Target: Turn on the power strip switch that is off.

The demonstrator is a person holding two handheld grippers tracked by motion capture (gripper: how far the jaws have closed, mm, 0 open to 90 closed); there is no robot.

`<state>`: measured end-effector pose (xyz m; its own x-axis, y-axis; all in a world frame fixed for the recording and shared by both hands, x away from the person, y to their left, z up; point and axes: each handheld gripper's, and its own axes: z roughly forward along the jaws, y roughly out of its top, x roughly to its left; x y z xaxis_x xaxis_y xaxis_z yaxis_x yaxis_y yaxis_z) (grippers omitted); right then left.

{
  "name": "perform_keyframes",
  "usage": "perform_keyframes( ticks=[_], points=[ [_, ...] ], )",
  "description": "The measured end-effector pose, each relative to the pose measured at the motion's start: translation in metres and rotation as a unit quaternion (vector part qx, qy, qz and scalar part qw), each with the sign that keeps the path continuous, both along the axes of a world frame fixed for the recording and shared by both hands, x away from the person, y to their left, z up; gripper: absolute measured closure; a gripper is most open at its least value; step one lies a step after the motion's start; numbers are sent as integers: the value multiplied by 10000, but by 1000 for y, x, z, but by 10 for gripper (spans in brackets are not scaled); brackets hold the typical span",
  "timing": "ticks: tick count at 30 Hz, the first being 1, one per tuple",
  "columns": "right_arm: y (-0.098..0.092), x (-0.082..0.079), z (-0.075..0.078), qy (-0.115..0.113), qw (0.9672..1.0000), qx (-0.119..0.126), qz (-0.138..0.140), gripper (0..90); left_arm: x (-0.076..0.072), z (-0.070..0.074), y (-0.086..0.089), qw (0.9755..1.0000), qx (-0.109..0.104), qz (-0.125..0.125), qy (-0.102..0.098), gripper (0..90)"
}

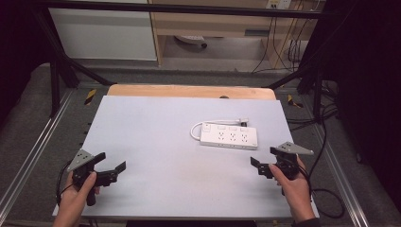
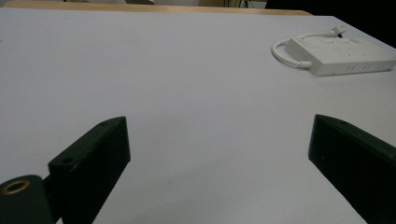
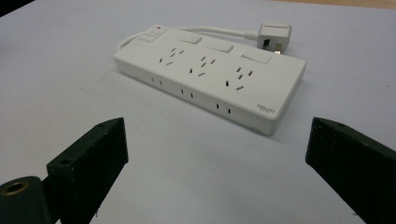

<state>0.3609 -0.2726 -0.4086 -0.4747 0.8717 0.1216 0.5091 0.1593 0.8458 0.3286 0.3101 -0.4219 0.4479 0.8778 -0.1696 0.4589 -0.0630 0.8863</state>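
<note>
Power strip (image 1: 229, 136) lies flat on the desk (image 1: 156, 142), right of centre, cord looped behind. Right gripper (image 1: 265, 163) near it, left gripper (image 1: 111, 170) well apart; fingers of both spread, empty. Best approach: right gripper square across the strip's narrow width.

grey floor (image 1: 28, 118), wooden cabinet (image 1: 213, 23), black frame (image 1: 54, 80)

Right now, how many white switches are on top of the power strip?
4 on the power strip: one small with a red light at the cord end, then three wide ones along the back edge. None looks hidden.
</note>
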Motion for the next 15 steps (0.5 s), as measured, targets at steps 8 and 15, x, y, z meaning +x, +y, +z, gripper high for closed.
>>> perform_keyframes(
  ticks=[8,15],
  points=[
    [1,15,14,-96,9998,86,-132,43,2,-2,0,10000,-3,-9,33,60],
    [5,28,30,-199,9998,97,8,37,2,-2,1,10000,18,-13,51,61]
  ],
)
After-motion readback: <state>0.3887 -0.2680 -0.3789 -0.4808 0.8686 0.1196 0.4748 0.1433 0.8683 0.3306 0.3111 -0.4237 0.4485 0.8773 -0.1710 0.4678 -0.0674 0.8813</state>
